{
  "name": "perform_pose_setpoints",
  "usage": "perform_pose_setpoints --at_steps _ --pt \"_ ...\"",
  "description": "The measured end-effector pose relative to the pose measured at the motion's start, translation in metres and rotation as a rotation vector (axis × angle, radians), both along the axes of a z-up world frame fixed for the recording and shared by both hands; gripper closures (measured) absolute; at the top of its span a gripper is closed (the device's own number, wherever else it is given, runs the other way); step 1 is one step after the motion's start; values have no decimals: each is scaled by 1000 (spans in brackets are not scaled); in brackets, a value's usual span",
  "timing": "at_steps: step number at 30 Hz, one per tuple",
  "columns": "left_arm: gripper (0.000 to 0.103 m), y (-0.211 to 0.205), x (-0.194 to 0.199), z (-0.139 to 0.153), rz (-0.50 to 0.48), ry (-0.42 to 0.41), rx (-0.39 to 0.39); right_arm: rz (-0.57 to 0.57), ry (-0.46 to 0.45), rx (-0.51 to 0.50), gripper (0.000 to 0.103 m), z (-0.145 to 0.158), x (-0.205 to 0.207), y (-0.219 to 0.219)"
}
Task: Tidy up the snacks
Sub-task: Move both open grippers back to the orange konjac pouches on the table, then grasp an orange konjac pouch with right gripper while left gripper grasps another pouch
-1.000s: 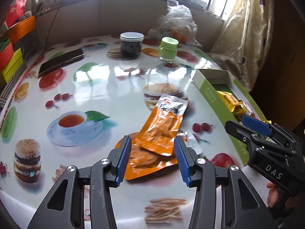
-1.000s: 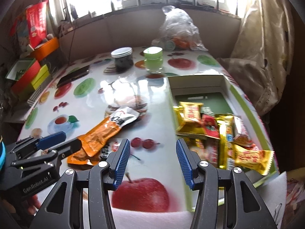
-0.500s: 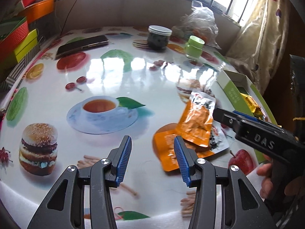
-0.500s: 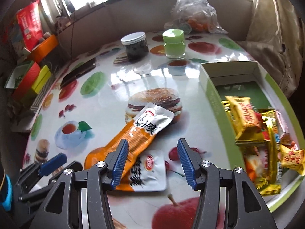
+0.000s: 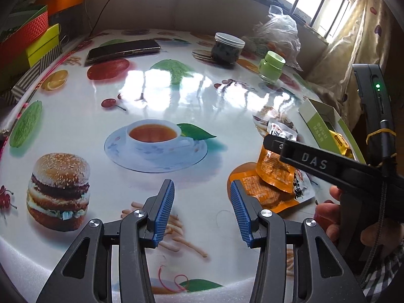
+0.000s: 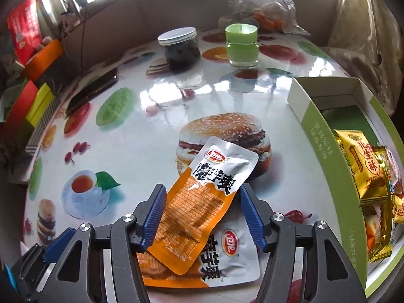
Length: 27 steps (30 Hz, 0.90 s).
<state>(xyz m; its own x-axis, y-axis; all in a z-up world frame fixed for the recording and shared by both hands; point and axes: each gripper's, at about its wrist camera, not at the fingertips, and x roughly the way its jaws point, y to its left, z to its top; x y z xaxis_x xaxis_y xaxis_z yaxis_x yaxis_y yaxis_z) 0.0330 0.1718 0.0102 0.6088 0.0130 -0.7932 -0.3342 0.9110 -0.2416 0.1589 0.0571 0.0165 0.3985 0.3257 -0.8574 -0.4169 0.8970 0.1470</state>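
Note:
Two orange-and-silver snack packets lie overlapped on the printed table. My right gripper [image 6: 202, 217] hangs over the upper packet [image 6: 199, 197], its blue pads either side of the packet's orange half; its jaws are opening and do not press on it. The lower packet [image 6: 227, 260] lies under it, near the camera. In the left wrist view both packets [image 5: 272, 176] sit to the right of my left gripper [image 5: 202, 212], which is open over bare table with nothing between its pads. A green box [image 6: 323, 146] at the right holds several yellow and gold snack packs [image 6: 363, 171].
At the back stand a dark jar with a silver lid [image 6: 180, 48], a green jar [image 6: 242, 45] and a plastic bag [image 6: 262, 2]. A phone [image 5: 123, 50] lies at the far left. Coloured boxes [image 5: 32, 40] line the left edge, and a curtain hangs at the right.
The right gripper came left and down over the two packets and its jaws widened. The left gripper drew away to the left, so the packets now lie at its right.

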Motion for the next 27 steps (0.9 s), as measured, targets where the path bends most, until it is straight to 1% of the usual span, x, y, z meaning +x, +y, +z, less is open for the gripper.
perform_pose_setpoints --at_steps 6,10,12,13,14,15,19,21,23,27 --pt "55 4 -2 -1 8 -2 -10 20 -58 -96 41 -5 -6 13" --pt "55 4 -2 -1 9 -2 -10 14 -86 -106 41 -6 -9 13" --pt "55 4 -2 -1 9 -2 -10 24 -89 -115 43 -6 -9 14" --pt "55 4 -2 -1 10 -2 -10 26 -89 -116 45 -6 -9 14" --pt "55 4 -3 -1 12 -1 -9 25 -91 -118 52 -5 -9 13" --pt "55 5 -3 -1 12 -1 -9 21 -95 -117 57 -5 -9 12" --pt "55 4 -4 0 12 0 -4 4 -87 -98 66 -3 -8 7" --pt "56 3 -5 1 11 1 0 2 -85 -89 75 -2 -9 6" --pt "56 2 -4 1 10 1 3 9 -88 -85 79 -2 -11 7" --pt "56 -1 -4 2 6 5 11 15 -72 -41 83 -1 -14 2"
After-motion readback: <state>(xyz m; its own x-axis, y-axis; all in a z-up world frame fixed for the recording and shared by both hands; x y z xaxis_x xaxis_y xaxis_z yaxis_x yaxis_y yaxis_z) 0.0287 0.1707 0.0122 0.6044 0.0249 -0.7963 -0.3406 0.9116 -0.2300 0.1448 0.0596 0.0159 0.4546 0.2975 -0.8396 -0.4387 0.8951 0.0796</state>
